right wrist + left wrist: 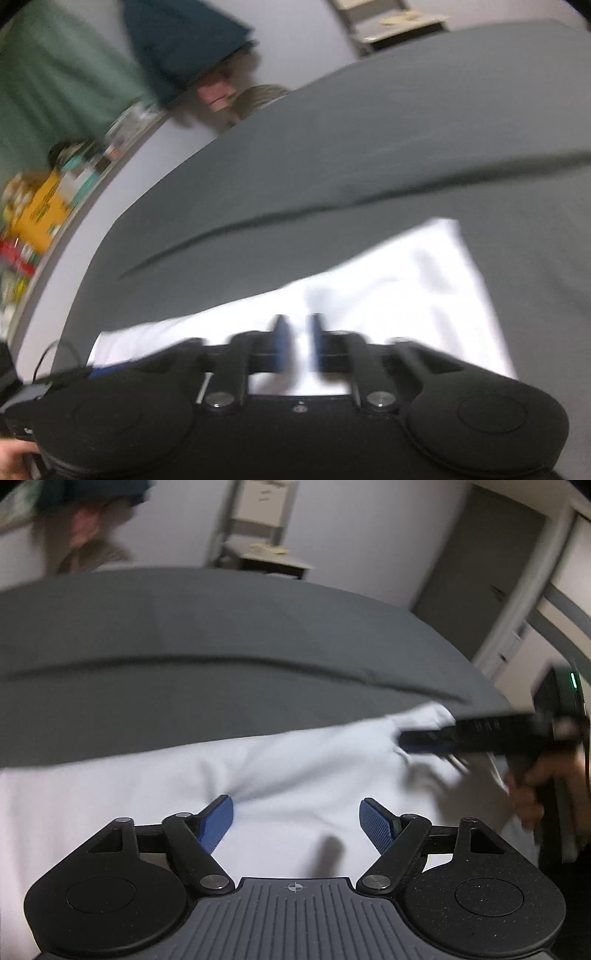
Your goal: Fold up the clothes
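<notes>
The left gripper [296, 821] was held with its jaws spread wide, nothing between the blue pads [217, 823], just above a white garment [155, 775]. The right gripper [298, 341] was seen with its jaws drawn near together, a narrow strip of white cloth visible in the gap; whether the cloth was pinched could not be told through the blur. The garment was spread on a grey sheet [184, 627], a long crease [332, 206] lying beyond it. A chair [258, 535] was seen against the far wall.
</notes>
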The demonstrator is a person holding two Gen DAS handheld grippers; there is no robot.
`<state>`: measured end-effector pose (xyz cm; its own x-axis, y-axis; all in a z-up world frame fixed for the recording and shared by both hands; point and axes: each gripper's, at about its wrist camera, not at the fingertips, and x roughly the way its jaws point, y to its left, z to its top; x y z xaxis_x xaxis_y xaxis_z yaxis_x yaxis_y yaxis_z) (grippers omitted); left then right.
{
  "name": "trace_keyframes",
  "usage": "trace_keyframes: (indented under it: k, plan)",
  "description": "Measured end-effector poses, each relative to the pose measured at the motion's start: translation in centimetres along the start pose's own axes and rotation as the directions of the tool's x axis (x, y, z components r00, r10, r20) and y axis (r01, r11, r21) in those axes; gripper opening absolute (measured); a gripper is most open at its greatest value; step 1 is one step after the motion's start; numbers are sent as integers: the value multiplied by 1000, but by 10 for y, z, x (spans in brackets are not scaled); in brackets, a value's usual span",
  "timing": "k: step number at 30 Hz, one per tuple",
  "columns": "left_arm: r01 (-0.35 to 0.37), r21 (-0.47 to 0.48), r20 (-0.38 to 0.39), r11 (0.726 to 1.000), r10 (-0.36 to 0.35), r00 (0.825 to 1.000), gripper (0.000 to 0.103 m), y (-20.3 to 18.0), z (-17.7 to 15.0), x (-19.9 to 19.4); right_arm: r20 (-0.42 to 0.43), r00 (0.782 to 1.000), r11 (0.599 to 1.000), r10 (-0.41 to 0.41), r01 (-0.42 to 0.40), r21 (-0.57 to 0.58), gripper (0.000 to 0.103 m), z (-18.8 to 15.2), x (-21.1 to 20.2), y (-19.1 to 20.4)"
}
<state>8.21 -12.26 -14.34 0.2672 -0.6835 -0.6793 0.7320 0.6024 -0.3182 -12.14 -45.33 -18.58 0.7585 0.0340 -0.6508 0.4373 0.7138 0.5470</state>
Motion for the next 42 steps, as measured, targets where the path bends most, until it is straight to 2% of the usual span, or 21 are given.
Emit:
trace_keyframes:
  k: [2,3,4,5,6,7,8,9,11,12,14,17,19,21,23,26,31,33,35,38,42]
  plan:
    - [-26,-18,3,1000,26,1000,77,5,3,2,10,1000,995,-7,6,97,1,3,-7,-18]
    - [-76,0,9,997,76,997,77,4,2,2,16,1000,993,-11,9,115,1,2,-10,-22]
    - [-141,22,14,990,141,990,77,3,2,2,22,1000,991,-16,13,133,1,2,-13,-25]
    - [-252,58,8,966,252,968,77,1,2,4,29,999,992,-36,33,124,2,2,-16,-21]
    - [-288,69,1,955,289,957,77,-1,0,4,38,997,993,-60,56,102,9,1,-21,-14]
    - [-260,45,2,965,260,966,77,2,2,1,59,995,995,-76,72,74,30,-1,-27,-5]
    - [-209,-12,13,978,209,978,77,5,4,-3,88,994,997,-70,67,40,45,-4,-33,5]
    - [-152,-71,37,986,155,987,77,7,5,-8,117,991,998,-63,62,9,70,-6,-39,16]
    - [-10,-150,114,989,27,993,77,3,9,-16,162,986,995,-46,60,-79,75,-14,-46,36]
    - [67,-146,156,987,-44,987,77,-4,10,-19,175,984,990,-34,57,-128,76,-18,-47,46]
    - [203,-80,215,976,-182,959,77,-22,14,-18,199,980,974,-7,52,-222,78,-25,-48,64]
    - [258,29,223,966,-258,940,77,-44,14,-2,190,980,973,-56,97,-211,93,-20,-35,70]
    - [243,80,210,967,-255,944,77,-55,14,14,218,967,965,-134,177,-194,101,-17,-35,68]
    - [206,108,194,973,-224,955,77,-63,15,32,251,947,950,-198,249,-191,103,-13,-40,64]
    - [178,59,183,982,-186,965,77,-60,9,42,277,932,936,-234,293,-194,103,-9,-37,67]
    - [115,-20,96,993,-112,989,77,-57,4,57,279,916,920,-288,345,-185,103,-9,-41,68]
    - [85,-84,68,993,-79,995,77,-60,-10,49,243,929,935,-278,320,-152,103,-2,-39,67]
    - [70,-137,5,988,-70,998,77,-69,-20,38,239,934,937,-266,309,-164,103,-1,-43,68]
    - [45,-130,-54,990,-52,997,77,-83,-31,35,236,937,934,-258,304,-187,103,0,-48,68]
    - [-32,-81,-78,996,26,997,77,-104,-44,30,224,944,923,-244,297,-245,103,2,-55,72]
    - [-57,-152,-58,987,49,997,77,-119,-58,25,179,958,909,-224,272,-315,103,10,-64,68]
